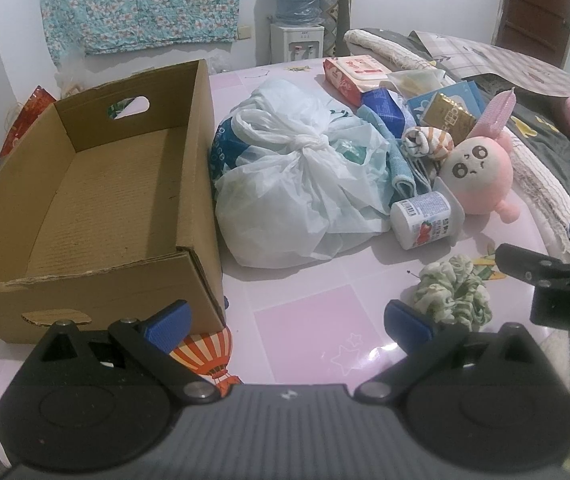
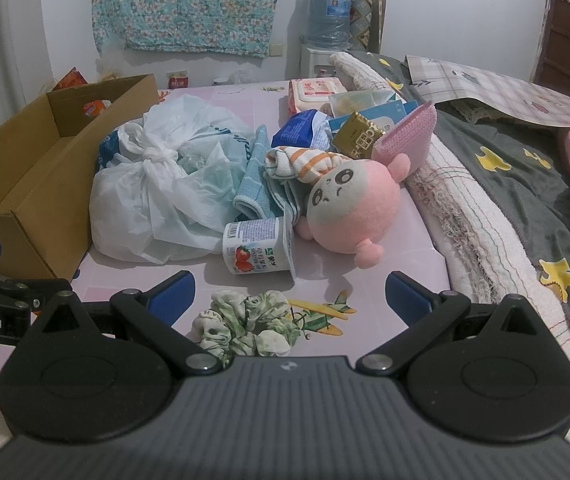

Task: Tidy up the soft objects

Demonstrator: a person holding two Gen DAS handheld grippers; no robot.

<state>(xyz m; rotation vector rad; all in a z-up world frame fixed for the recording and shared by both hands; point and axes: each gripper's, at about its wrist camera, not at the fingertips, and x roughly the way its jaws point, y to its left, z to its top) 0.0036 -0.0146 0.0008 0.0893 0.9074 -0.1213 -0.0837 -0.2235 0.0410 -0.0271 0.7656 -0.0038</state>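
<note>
An empty cardboard box (image 1: 97, 200) stands at the left of the pink table (image 1: 305, 320). Beside it lies a knotted white plastic bag (image 1: 297, 176). A pink plush toy (image 2: 349, 208), a rolled striped sock (image 2: 301, 164) and a blue cloth (image 2: 253, 184) lie in the pile behind a fallen yogurt cup (image 2: 257, 248). A green floral scrunchie (image 2: 245, 324) rests on the table just ahead of my right gripper (image 2: 289, 300), between its open fingers. My left gripper (image 1: 289, 328) is open over bare table, near the box's corner, the scrunchie (image 1: 453, 292) to its right.
A wet-wipes pack (image 1: 353, 74), blue packets (image 1: 385, 108) and a gold sachet (image 1: 449, 116) lie at the back of the pile. Bedding (image 2: 505, 184) presses against the table's right edge. A water dispenser (image 1: 297, 12) stands by the far wall.
</note>
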